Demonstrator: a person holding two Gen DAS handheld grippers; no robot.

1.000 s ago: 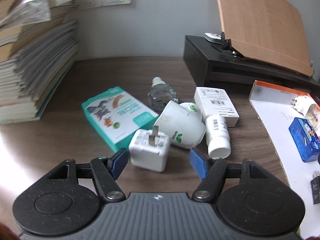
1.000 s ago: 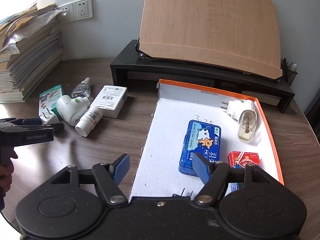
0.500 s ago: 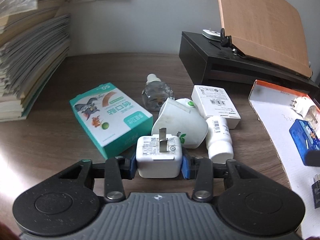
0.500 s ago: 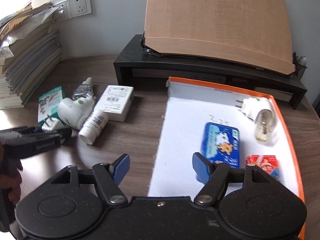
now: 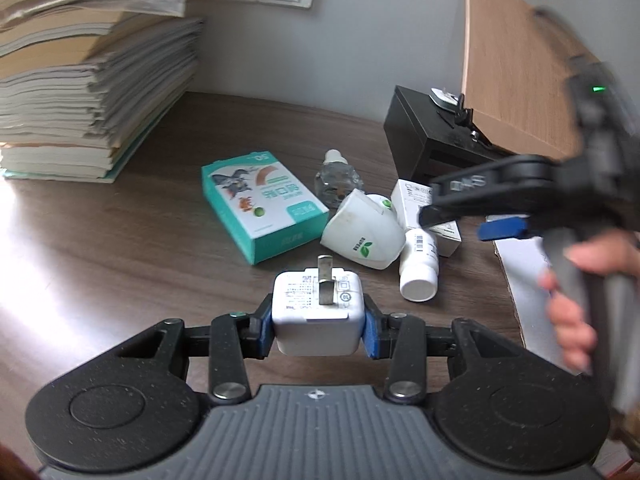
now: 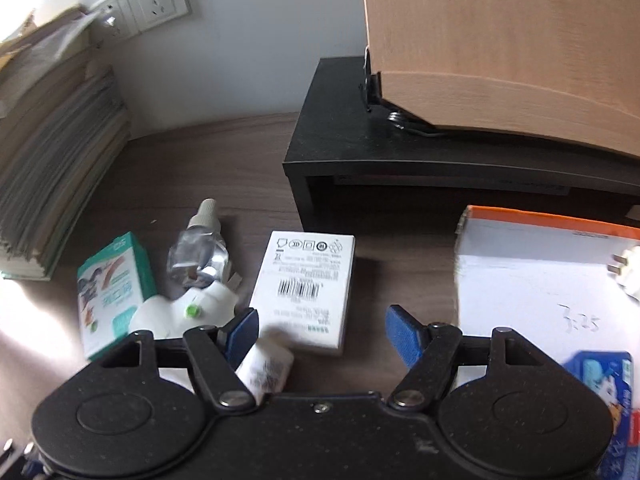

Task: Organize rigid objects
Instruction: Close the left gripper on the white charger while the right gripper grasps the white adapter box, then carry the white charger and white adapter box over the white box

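Left wrist view: left gripper fingers clenched on the white charger, blue pads pressing both its sides, prongs pointing to 12 o'clock, charger looks lifted just clear of the bench. At 11 o'clock the teal box; at 1 o'clock the white vaporizer touching the white bottle, clear refill bottle behind. At 3 o'clock the right gripper, blurred. Right wrist view: its fingers spread, nothing between the pads, hovering over the white carton; white bottle under the left finger. Orange-rimmed tray at 2 o'clock holds the sorted items. Step: pickup done, carry phase. Next likely: carry the charger over to the tray and release; right fingers need to drop onto the carton or bottle and close.
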